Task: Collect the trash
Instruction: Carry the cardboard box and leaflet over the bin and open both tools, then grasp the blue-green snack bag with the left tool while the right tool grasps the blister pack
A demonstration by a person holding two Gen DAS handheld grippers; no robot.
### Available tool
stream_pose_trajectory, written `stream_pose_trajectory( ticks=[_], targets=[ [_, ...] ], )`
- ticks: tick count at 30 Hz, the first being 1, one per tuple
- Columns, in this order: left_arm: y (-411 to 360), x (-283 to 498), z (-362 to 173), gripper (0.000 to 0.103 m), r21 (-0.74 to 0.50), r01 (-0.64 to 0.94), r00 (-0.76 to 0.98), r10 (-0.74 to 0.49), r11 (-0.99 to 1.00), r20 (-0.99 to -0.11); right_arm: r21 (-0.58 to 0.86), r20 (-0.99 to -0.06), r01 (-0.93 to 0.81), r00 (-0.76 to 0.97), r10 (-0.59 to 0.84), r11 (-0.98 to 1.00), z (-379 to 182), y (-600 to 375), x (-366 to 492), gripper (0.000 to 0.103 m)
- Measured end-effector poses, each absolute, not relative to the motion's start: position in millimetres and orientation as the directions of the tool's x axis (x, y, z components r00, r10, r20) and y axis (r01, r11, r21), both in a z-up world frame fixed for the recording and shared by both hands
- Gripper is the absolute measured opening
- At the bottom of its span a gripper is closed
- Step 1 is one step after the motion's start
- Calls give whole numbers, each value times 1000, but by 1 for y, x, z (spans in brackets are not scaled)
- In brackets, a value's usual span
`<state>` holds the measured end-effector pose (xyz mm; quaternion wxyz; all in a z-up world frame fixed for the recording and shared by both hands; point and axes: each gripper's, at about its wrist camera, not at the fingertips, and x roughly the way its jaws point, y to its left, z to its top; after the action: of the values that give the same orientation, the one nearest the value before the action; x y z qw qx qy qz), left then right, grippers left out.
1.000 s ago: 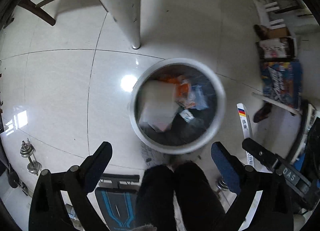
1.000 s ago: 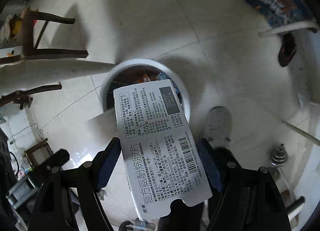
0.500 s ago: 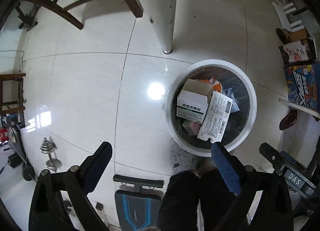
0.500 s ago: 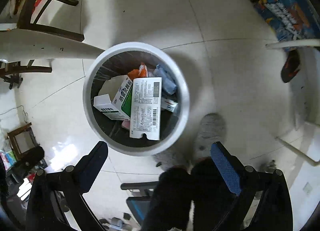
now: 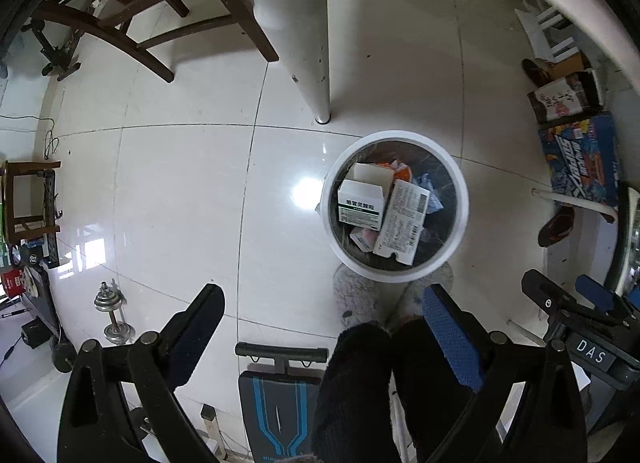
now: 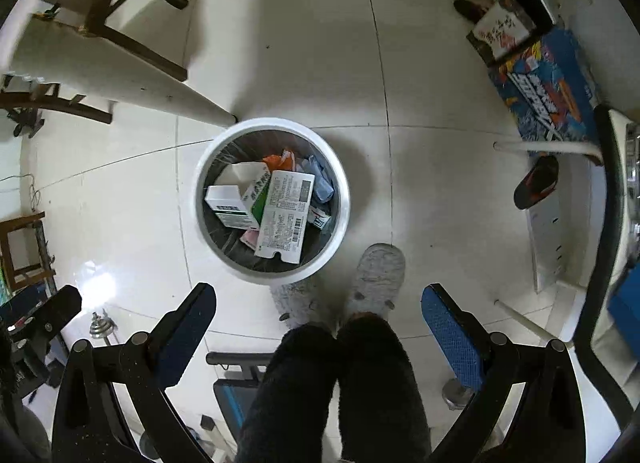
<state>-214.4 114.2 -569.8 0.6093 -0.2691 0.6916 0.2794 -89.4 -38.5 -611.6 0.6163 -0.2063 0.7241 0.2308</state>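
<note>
The white round trash bin (image 6: 272, 201) stands on the tiled floor (image 6: 420, 75), lined dark. Inside, a flattened white printed carton (image 6: 285, 215) lies on top, overlapping a green-and-white box (image 6: 232, 205). The right gripper (image 6: 318, 319) points straight down above the bin, jaws spread wide, nothing between them. The left gripper (image 5: 322, 321) likewise points down, spread and empty.

Bright daylight glares off the floor tiles (image 5: 308, 193); fisheye edges bend, slightly blurred.
</note>
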Motion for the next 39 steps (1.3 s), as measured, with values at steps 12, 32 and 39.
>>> stream_pose_trajectory(
  ticks=[12,32,39],
  targets=[
    [99,-224,-447,101,29,-696,-38,3,718,-999,114,-989,-637,-144,28,763,-471,-46,-99,103],
    [118,-170,-267,101,-7,-668,180,153,744,-972,251,-964,-490,-54,259,835,-246,-48,-40,103],
    [136,-50,-255,101,46,-641,217,239,766,-946,247,-960,-336,41,277,909,-226,-57,95,103]
  ],
)
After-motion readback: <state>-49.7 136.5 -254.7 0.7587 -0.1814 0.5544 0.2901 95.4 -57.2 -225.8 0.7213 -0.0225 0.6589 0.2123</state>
